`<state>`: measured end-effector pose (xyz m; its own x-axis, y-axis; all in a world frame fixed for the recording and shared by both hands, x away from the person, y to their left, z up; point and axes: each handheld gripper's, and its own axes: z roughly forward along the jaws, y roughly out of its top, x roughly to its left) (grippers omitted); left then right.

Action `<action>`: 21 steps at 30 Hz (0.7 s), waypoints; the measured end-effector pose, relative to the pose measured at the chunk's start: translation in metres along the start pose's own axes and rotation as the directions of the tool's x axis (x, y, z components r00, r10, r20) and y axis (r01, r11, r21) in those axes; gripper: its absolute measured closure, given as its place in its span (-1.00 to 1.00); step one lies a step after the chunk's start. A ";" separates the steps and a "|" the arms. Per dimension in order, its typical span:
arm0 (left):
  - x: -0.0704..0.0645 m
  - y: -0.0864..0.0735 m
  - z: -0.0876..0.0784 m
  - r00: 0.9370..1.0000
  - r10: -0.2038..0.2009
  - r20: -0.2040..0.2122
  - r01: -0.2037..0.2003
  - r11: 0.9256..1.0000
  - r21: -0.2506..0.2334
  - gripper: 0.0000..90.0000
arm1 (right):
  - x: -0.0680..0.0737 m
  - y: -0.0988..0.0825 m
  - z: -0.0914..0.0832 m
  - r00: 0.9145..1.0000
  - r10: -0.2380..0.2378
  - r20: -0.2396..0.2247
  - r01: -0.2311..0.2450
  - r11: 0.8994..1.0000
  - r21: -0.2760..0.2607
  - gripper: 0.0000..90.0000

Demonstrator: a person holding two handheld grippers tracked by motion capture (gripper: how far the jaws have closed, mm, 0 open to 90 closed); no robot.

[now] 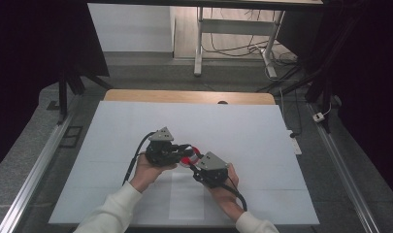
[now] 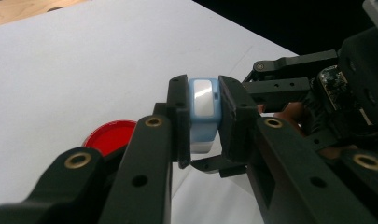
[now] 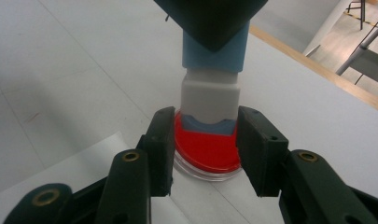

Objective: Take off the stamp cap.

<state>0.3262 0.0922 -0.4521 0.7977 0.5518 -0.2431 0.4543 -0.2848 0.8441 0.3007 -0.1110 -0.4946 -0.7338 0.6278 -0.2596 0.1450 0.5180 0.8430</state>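
Note:
My left gripper (image 1: 186,151) is shut on a small blue and white device (image 2: 203,100), its pads pressing the blue body from both sides (image 3: 214,56). The device's white end (image 3: 210,93) points toward a round red dish (image 3: 205,151) lying on the white table cover (image 1: 136,126). My right gripper (image 3: 205,140) comes in from the opposite side, and its jaws flank the device's lower end just above the dish. A thin gap shows beside the left pad, so I read the right gripper as open. One right fingertip (image 2: 210,165) sits just under the white end.
The red dish (image 2: 109,135) rests near the table's middle (image 1: 188,159). A paler paper strip (image 1: 187,199) lies toward the near edge. The wooden table edge (image 1: 184,96) runs along the back, with metal rails left and right and table legs and cables beyond.

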 end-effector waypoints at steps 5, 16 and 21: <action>0.000 0.000 0.001 1.000 0.002 -0.002 -0.002 1.000 0.003 0.67 | 0.001 0.001 0.000 1.000 -0.004 0.002 0.004 1.000 0.002 0.34; 0.000 -0.001 0.002 1.000 0.002 -0.006 -0.002 1.000 0.009 0.67 | 0.001 0.001 0.002 1.000 -0.008 0.007 0.008 1.000 0.014 0.43; 0.000 -0.001 0.003 1.000 0.000 -0.004 0.000 1.000 0.013 0.67 | 0.001 0.001 0.001 1.000 -0.009 0.005 0.009 1.000 0.021 0.45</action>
<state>0.3269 0.0907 -0.4546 0.7963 0.5550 -0.2408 0.4589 -0.2948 0.8381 0.3008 -0.1093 -0.4948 -0.7315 0.6264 -0.2693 0.1526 0.5354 0.8307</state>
